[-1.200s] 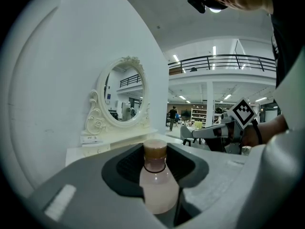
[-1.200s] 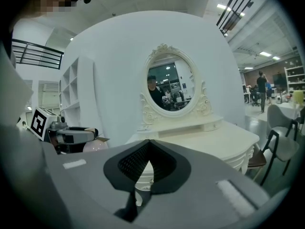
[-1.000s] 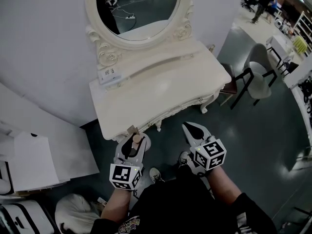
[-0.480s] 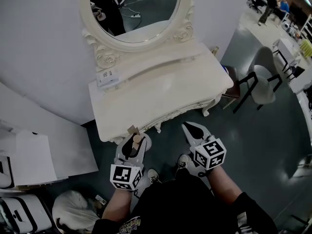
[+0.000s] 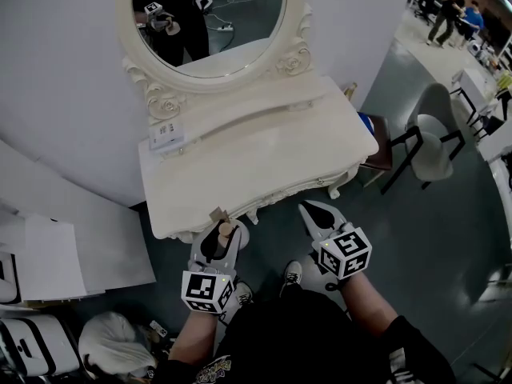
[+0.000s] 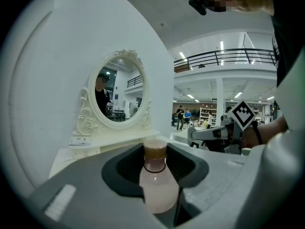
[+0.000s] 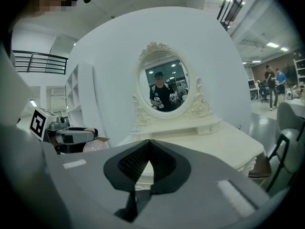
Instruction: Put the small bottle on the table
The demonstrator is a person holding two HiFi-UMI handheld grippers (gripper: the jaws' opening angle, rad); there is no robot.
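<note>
Head view puts the small bottle [image 5: 226,229] in the left tool [image 5: 218,232], whose jaws pinch its pale body. The tool is held just short of the near edge of the cream bench [image 5: 264,162], close to its front left corner. The bench top lies straight ahead of that tool, with the oval mirror [image 5: 210,14] at its back.

In the left gripper view the bottle appears roughly upright, brown cap uppermost, its long axis crossing the line of the jaws, not running along it. The right tool [image 5: 314,212] is just beside the left, also off the bench's front edge. Its jaws are pressed together on nothing.

Since the left arm carries the bottle, the coming move looks like a forward reach over the edge, then a descent onto the bottle's base.
</note>
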